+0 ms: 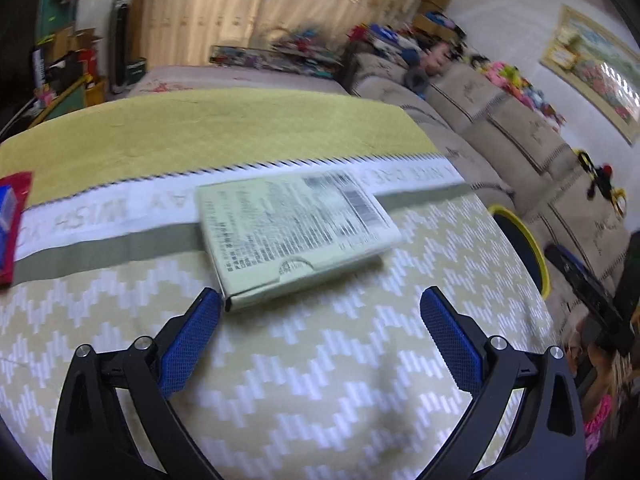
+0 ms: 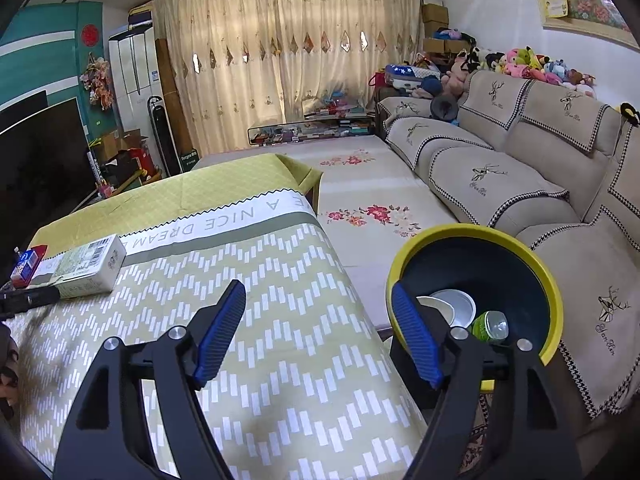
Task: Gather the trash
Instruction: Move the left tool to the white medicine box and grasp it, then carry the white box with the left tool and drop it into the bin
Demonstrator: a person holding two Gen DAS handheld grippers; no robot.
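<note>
trash here is a flat pale carton (image 1: 296, 232) lying on the table (image 1: 320, 380), just ahead of the left gripper (image 1: 320, 312). that gripper tilts down at the cloth with its jaws spread wide and empty; its left blue pad (image 1: 192, 344) sits at the carton's near corner, and whether it touches cannot be told. the right gripper (image 2: 318, 312) also points downward, jaws apart with nothing between them, one finger over the table edge and the other over the bin (image 2: 552, 288).

the table wears a green and white zigzag cloth with a lettered white band. a red packet (image 1: 12, 224) lies at the far left, cut off by the frame. the bin, yellow-rimmed and dark inside, stands beside the table and holds a white paper cup (image 2: 456, 304) and a green bottle (image 2: 490, 326). beyond are a beige sofa (image 2: 520, 168), a flowered mat (image 2: 368, 184) and closed curtains (image 2: 280, 60).

the left view is blurred, so the carton's print is unreadable.
</note>
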